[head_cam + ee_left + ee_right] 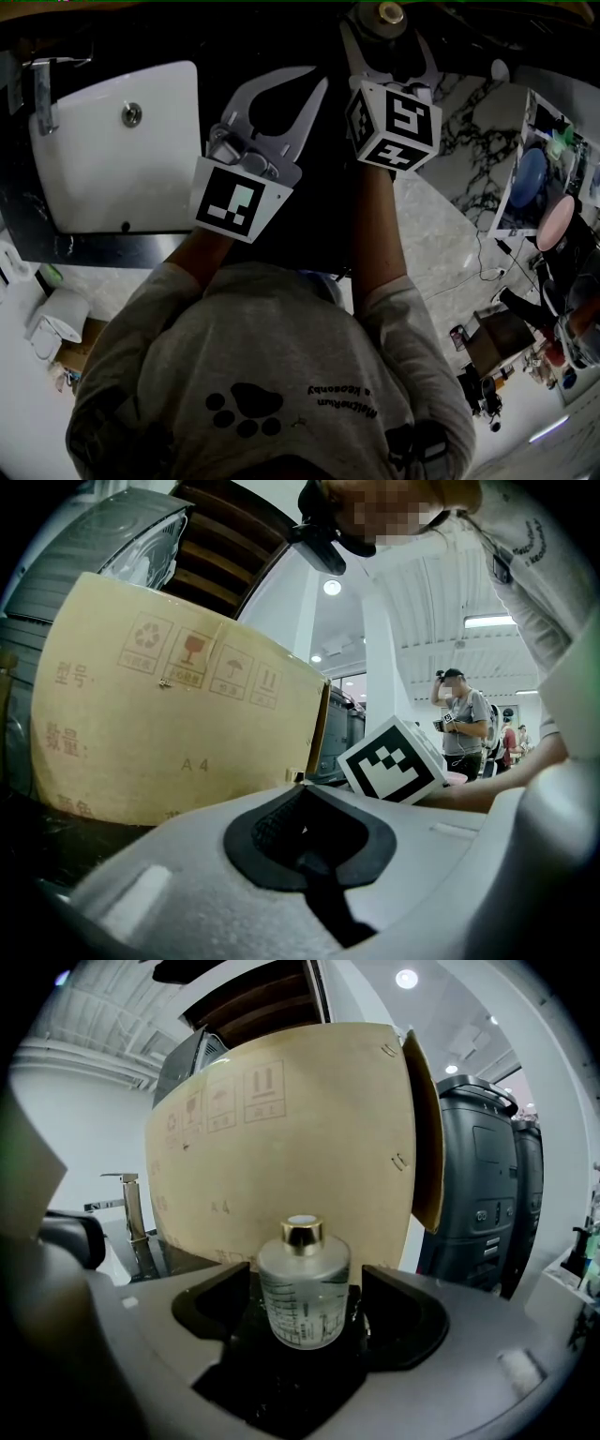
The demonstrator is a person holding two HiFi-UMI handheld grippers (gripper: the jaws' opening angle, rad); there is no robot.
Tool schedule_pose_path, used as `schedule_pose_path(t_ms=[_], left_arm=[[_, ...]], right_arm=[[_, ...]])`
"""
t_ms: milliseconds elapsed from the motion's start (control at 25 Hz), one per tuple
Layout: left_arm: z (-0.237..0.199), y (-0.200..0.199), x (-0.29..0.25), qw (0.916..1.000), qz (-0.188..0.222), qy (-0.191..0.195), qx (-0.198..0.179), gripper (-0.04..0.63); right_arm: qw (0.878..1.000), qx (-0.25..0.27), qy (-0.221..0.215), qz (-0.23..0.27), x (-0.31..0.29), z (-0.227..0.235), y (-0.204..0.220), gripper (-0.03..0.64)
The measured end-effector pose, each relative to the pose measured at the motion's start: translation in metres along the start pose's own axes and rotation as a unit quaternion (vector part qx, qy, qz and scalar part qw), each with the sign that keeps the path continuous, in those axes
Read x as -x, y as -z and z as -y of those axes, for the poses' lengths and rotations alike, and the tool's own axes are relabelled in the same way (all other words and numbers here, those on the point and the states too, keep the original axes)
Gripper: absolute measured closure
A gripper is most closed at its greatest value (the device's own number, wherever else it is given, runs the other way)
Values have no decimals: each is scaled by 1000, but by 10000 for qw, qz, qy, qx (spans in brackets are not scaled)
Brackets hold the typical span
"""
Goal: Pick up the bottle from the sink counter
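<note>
Grey T-shirt (309, 342) (black paw print (246, 410)), pale left tongs (317, 77), pale right tongs (386, 37), black-and-white marker cubes (230, 199) (394, 124)

bottle (303, 1288) on counter (314, 202) between jaws of right tongs (386, 39); cardboard box (281, 1129) behind it; sink (112, 173) at left.

Cardboard box (281, 1129) blocks just behind bottle (303, 1279); slim gaps between bottle and right gripper's (306, 1299) jaws; counter (183, 1258) open leftward toward faucet (131, 1206).

squat frosted bottle (303, 1293), gold cap, upright on black counter (281, 1387)
</note>
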State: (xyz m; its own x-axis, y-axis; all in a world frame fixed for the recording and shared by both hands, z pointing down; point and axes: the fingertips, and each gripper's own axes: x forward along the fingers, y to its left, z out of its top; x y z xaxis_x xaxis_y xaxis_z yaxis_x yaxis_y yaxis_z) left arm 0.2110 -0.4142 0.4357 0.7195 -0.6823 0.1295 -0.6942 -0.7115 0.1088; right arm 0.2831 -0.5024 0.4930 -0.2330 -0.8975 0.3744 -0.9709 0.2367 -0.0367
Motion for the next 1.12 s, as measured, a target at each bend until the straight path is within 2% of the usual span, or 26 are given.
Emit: schedule_pose_path(t_ms=[200,640,800,1120], left_arm=[[-2,-1,0,10000,36,-20,75,597],[-2,-3,3,10000,31,-1,30,596],[-1,-6,6,10000,64,-14,13,596],[-2,-15,17,9999,103,-59,12,596]], right_arm=[[9997,-206,-19,-124,-11,0,1,252],[9989,-128,158,-430,-25,2,4,252],[9992,-102,102,-377,-27,0,1,295],[9994,-121,86,-308,-27,1,-1,296]])
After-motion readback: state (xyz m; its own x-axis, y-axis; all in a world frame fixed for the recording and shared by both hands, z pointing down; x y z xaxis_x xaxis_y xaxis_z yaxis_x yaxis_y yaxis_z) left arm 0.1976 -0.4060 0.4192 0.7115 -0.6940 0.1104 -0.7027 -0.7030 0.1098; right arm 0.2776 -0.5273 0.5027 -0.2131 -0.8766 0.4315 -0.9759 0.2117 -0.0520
